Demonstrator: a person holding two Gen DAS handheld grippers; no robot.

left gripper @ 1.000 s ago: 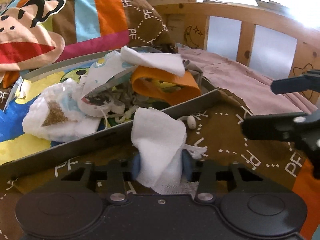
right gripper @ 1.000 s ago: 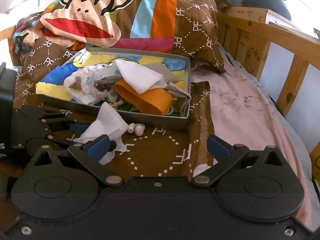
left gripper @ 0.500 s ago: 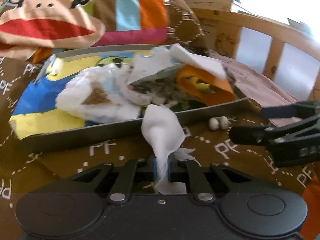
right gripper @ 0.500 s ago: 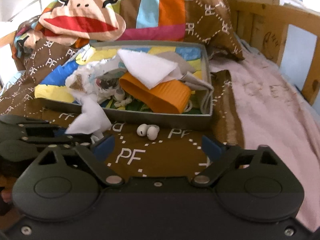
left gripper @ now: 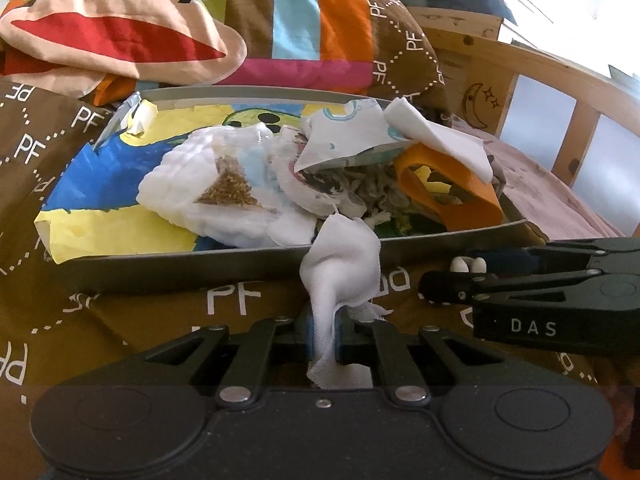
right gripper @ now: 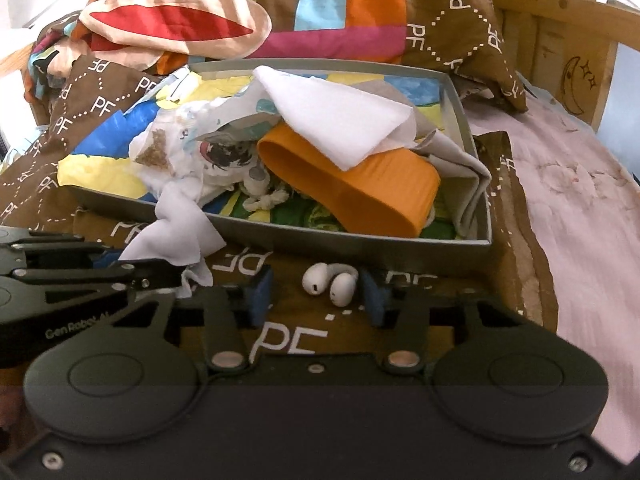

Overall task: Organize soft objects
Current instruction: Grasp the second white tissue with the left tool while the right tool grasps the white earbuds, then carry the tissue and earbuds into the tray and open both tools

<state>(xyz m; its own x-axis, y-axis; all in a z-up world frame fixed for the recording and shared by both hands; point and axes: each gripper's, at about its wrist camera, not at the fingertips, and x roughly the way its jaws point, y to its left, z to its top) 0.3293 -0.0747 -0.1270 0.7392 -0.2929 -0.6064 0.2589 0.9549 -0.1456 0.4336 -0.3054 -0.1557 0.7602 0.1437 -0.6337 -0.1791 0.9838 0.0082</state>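
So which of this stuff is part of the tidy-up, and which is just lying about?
In play:
- white cloth, pinched in left gripper
- earbuds, between right gripper's closing jaws
- grey tray

Lying about:
- monkey-print pillow
- wooden bed rail

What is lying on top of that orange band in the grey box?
A folded white cloth drapes over the orange band, hiding its far end. What lies beneath the band, apart from the box's colourful lining, is covered.

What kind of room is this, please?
Most likely a child's bedroom: a monkey-print quilt covers a bed with a wooden rail carved with a moon and stars.
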